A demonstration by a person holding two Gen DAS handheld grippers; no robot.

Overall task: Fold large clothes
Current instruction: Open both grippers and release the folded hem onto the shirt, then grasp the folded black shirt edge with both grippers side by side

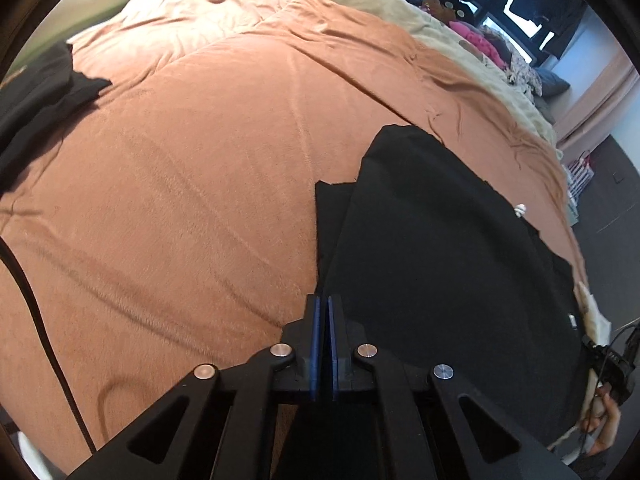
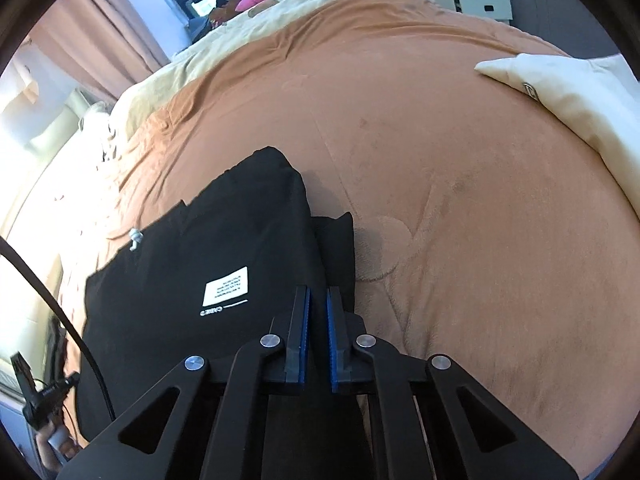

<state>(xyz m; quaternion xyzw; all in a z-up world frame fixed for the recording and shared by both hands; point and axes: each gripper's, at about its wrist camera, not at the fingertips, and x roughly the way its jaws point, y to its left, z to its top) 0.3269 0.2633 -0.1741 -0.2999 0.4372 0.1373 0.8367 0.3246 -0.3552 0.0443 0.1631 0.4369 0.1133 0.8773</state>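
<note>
On the orange-brown blanket (image 1: 180,184) covering the bed, a black garment (image 1: 440,260) lay partly folded, its white printed label (image 2: 226,286) facing up. The left gripper (image 1: 323,304) was clenched on the garment's near edge. The right gripper (image 2: 317,296) pinched the opposite edge, its blue pads nearly together. A cream pillow (image 2: 572,92) rested well apart.

Black garment (image 2: 208,248), white label (image 2: 226,286); orange-brown blanket (image 1: 180,184); blue fingers (image 2: 305,336)

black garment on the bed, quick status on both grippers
Left gripper and right gripper shut on black garment. Part folded on orange blanket. Nothing in the way.
</note>
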